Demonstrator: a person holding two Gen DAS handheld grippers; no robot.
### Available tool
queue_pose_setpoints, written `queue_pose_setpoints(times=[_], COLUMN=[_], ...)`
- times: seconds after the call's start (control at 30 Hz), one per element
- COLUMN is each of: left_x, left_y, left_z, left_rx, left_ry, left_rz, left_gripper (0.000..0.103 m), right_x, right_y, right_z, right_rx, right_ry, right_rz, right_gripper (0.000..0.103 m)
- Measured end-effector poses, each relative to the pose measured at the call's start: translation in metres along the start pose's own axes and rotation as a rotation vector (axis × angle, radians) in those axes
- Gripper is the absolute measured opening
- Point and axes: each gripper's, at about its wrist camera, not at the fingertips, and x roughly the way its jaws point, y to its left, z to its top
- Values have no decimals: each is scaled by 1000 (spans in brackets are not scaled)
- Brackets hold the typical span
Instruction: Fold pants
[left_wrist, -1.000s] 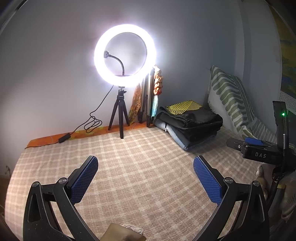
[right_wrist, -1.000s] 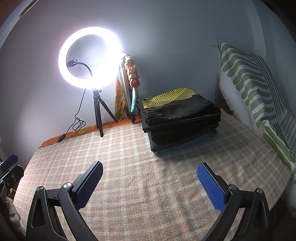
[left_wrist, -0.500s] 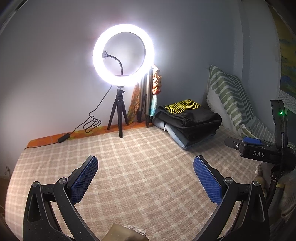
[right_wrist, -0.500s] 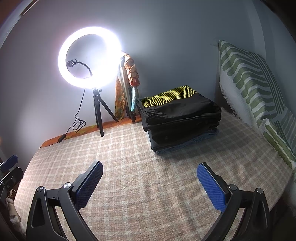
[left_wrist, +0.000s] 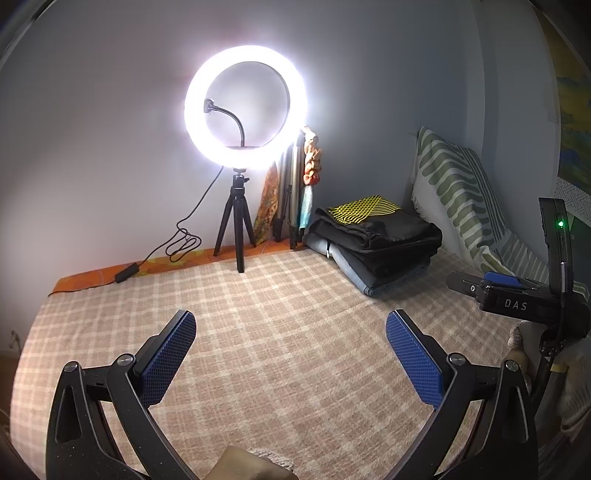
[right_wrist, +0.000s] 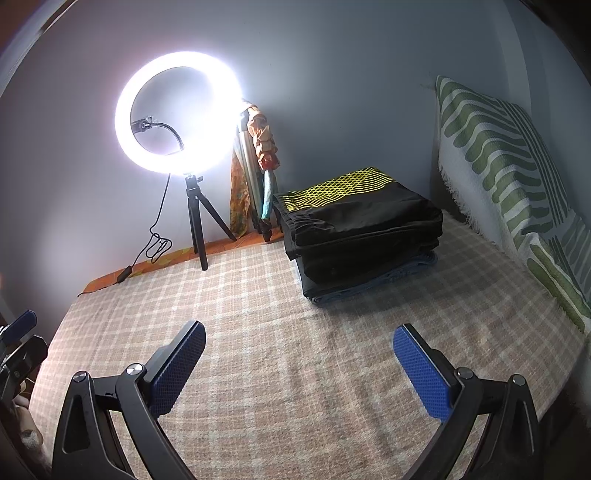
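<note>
A stack of folded pants (left_wrist: 380, 247) lies at the far right of the checked bed cover (left_wrist: 288, 332): black pairs with a yellow net pattern on top, blue jeans underneath. It also shows in the right wrist view (right_wrist: 362, 236). My left gripper (left_wrist: 291, 347) is open and empty, held above the cover, well short of the stack. My right gripper (right_wrist: 299, 354) is open and empty too, in front of the stack. The body of the right gripper (left_wrist: 517, 302) shows at the right edge of the left wrist view.
A lit ring light on a small tripod (left_wrist: 243, 110) stands at the back wall with its cable (left_wrist: 181, 240) trailing left. Folded tripod legs and cloths (left_wrist: 299, 184) lean beside it. A green-striped cushion (right_wrist: 517, 177) leans against the right wall.
Both views have shifted very slightly; the grippers stay open and nothing on the bed has moved.
</note>
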Motion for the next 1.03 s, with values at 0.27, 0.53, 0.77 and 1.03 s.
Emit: queue_pose_setpoints(times=[0.27, 0.53, 0.77, 1.03], left_x=[0, 0, 0, -3], left_y=[0, 1, 5, 6], left_z=[0, 0, -3, -3], left_rx=[0, 1, -4, 20], left_ry=[1, 1, 6, 26], left_rz=[-1, 0, 6, -12], left_gripper=[102, 102, 102, 102], right_x=[2, 2, 4, 5], right_y=[2, 3, 5, 7], right_z=[-3, -3, -6, -5], right_rx=[4, 6, 8, 5], right_ry=[4, 6, 13, 16], right_rz=[3, 3, 6, 9], right_gripper=[103, 103, 103, 103])
